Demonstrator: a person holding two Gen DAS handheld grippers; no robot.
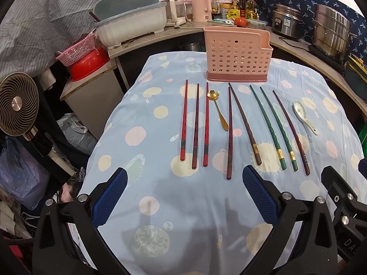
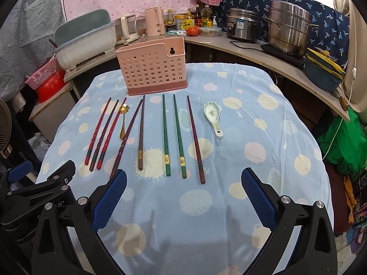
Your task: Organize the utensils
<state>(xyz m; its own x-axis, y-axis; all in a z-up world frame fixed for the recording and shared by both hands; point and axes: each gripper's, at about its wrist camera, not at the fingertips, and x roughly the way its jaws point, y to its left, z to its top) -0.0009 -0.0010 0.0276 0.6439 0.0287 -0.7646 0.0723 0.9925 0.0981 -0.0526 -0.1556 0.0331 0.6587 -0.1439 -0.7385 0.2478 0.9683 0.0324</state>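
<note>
A pink perforated utensil holder (image 1: 237, 55) (image 2: 152, 68) stands upright at the far side of the table. In front of it lie several chopsticks in a row: red ones (image 1: 184, 120) (image 2: 97, 131) on the left, dark brown ones (image 1: 244, 121) (image 2: 140, 133) in the middle, two green ones (image 1: 266, 126) (image 2: 165, 135) to the right. A gold spoon (image 1: 219, 111) (image 2: 123, 121) lies among the red ones. A white ceramic spoon (image 1: 304, 115) (image 2: 213, 116) lies furthest right. My left gripper (image 1: 184, 176) and right gripper (image 2: 183, 176) hover open, empty, near the chopsticks' near ends.
A blue dotted cloth (image 1: 183, 206) (image 2: 252, 137) covers the table. Behind it a curved counter (image 2: 263, 52) carries steel pots (image 2: 289, 27), a kettle (image 2: 154, 20), bottles, a tomato and a dish tub (image 1: 130, 25). A fan (image 1: 17, 104) stands at the left.
</note>
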